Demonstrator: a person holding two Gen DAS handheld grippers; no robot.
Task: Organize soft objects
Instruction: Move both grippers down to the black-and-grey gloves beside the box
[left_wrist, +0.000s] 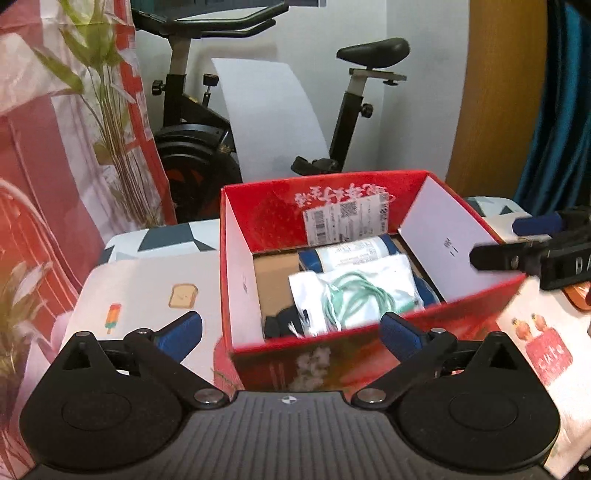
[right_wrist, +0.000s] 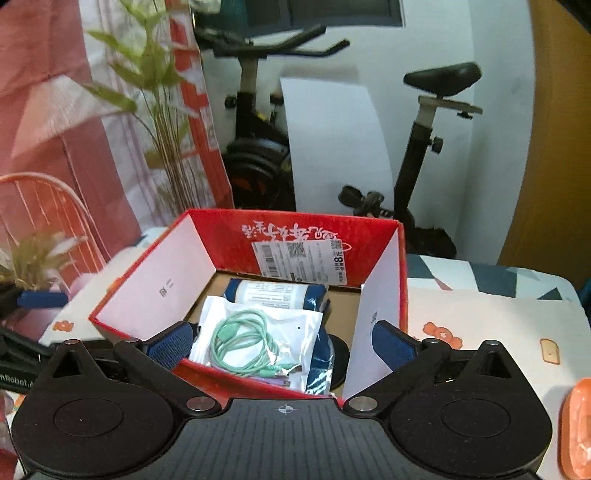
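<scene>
The left tool (left_wrist: 291, 330) is hovering at the near wall of the red box (left_wrist: 373, 334), its blue fingers (left_wrist: 181, 334) spread wide and gripping nothing. The right tool (right_wrist: 282, 343) is also gaping wide and empty, its fingers (right_wrist: 391, 345) straddling the box's near edge. Inside the box, a clear bag with a green cable (right_wrist: 255, 338) is lying on top of a blue-and-white packet (right_wrist: 273, 291). The box is sitting on a table (left_wrist: 147, 291) covered with a cartoon-print cloth.
</scene>
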